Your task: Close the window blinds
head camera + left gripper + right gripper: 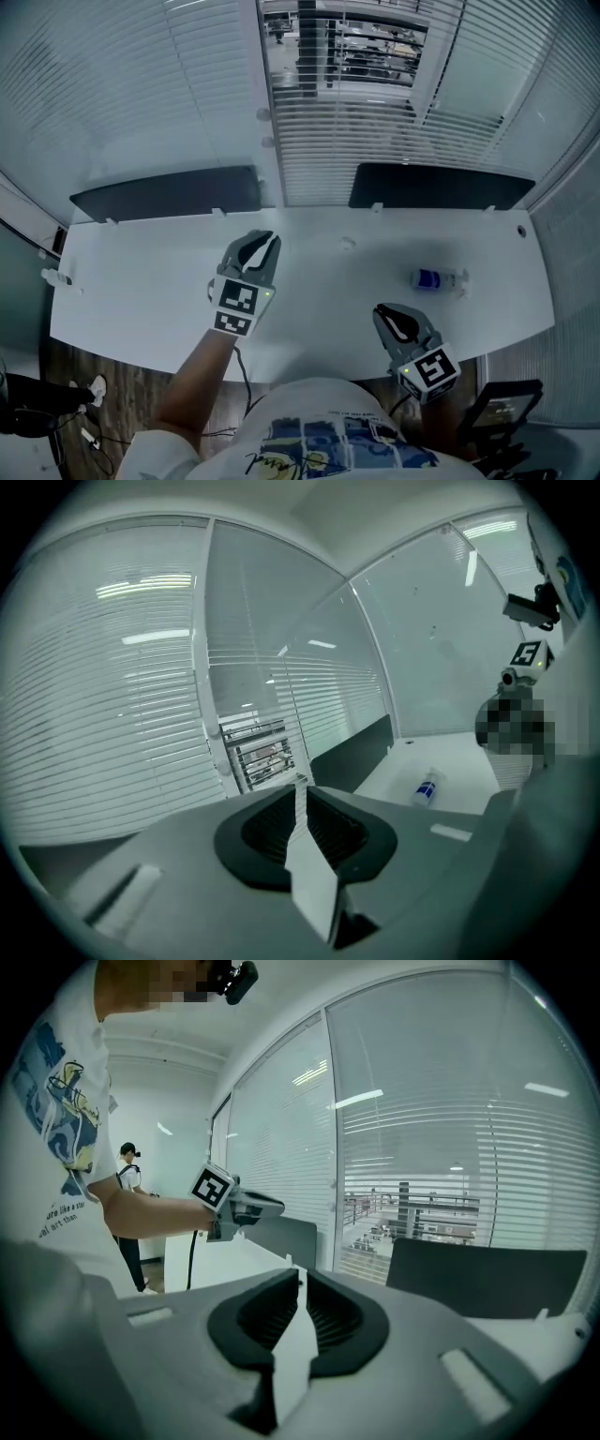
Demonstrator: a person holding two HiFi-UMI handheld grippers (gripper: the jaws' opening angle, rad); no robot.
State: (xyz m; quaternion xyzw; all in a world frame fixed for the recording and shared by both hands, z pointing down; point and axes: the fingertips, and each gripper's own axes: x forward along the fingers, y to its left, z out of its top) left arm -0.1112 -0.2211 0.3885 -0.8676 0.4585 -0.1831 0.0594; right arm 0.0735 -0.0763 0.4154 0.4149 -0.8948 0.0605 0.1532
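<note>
Over the desk, left gripper seemingly a crack apart, right gripper together, both empty, blinds ahead

Three cameras, all turned toward the window.
My head view looks steeply down on the white desk and on into the blinds. Each gripper view sits low behind its own jaws, close to the desk, facing the blinds. The right gripper view catches the left gripper at its left. Head and left gripper views share the bottle.
</note>
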